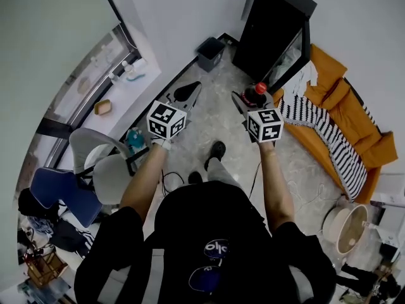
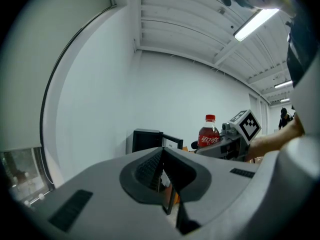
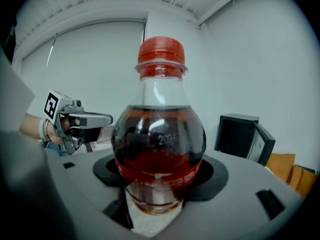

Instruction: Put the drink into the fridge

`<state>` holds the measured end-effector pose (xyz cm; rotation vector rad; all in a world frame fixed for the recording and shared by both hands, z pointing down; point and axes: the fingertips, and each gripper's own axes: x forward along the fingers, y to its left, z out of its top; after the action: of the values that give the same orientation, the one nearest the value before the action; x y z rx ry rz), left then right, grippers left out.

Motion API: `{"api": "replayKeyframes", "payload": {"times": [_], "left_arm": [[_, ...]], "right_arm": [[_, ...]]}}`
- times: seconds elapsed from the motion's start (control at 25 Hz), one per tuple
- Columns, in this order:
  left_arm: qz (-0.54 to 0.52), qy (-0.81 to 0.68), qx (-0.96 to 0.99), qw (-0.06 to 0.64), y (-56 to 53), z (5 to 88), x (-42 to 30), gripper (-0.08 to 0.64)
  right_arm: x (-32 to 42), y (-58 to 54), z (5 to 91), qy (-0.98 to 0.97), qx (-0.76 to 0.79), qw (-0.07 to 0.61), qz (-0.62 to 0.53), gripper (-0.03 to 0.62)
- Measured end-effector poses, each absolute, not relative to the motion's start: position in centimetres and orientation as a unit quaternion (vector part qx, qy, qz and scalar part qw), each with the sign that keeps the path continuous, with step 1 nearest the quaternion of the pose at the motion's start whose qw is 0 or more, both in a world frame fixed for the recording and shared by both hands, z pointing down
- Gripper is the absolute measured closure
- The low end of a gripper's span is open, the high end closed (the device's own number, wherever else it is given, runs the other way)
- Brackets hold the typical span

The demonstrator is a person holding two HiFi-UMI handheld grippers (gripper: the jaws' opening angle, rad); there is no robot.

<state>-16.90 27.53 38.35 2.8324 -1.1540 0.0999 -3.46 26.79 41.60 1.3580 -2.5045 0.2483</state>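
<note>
The right gripper [image 1: 247, 102] has its jaws clamped on the lower body of the cola bottle [image 3: 158, 149]. The bottle stands upright between them and fills the centre of the right gripper view, its red cap [image 3: 161, 49] toward the top. It is about half full of dark liquid. The left gripper [image 2: 162, 173] has its jaws brought together with nothing between them. In the head view both grippers are held side by side at frame centre above the pale floor [image 1: 218, 122], each showing its marker cube. The person's bare forearms [image 1: 144, 181] run down from them toward the lower edge. The black fridge [image 1: 273, 31] stands on the floor in the upper right of the head view, well apart from the bottle, its door [image 3: 263, 144] swung open. An orange sofa [image 1: 357, 128] with a striped blanket [image 1: 324, 130] lies at right. A dark bin [image 1: 210, 52] sits by the wall at upper centre. A blue chair [image 1: 56, 192] and a grey chair [image 1: 93, 151] occupy the left.
</note>
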Motion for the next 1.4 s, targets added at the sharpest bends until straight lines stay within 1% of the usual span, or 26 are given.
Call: {"api": "replayKeyframes", "payload": {"times": [0.56, 1.12, 1.4], "left_arm": [[0.035, -0.382, 0.923, 0.035, 11.9, 37.5, -13.4, 0.557], [0.041, -0.380, 0.923, 0.043, 3.3, 39.1, -9.3, 0.557], [0.045, -0.366, 0.928, 0.056, -1.1, 41.1, -9.3, 0.557]], "right_arm": [[-0.4, 10.9, 40.9, -0.874, 0.458, 0.147, 0.075, 0.285], [2.2, 2.5, 42.3, -0.878, 0.445, 0.156, 0.079, 0.285], [1.3, -2.0, 44.2, -0.875, 0.446, 0.161, 0.092, 0.285]]}}
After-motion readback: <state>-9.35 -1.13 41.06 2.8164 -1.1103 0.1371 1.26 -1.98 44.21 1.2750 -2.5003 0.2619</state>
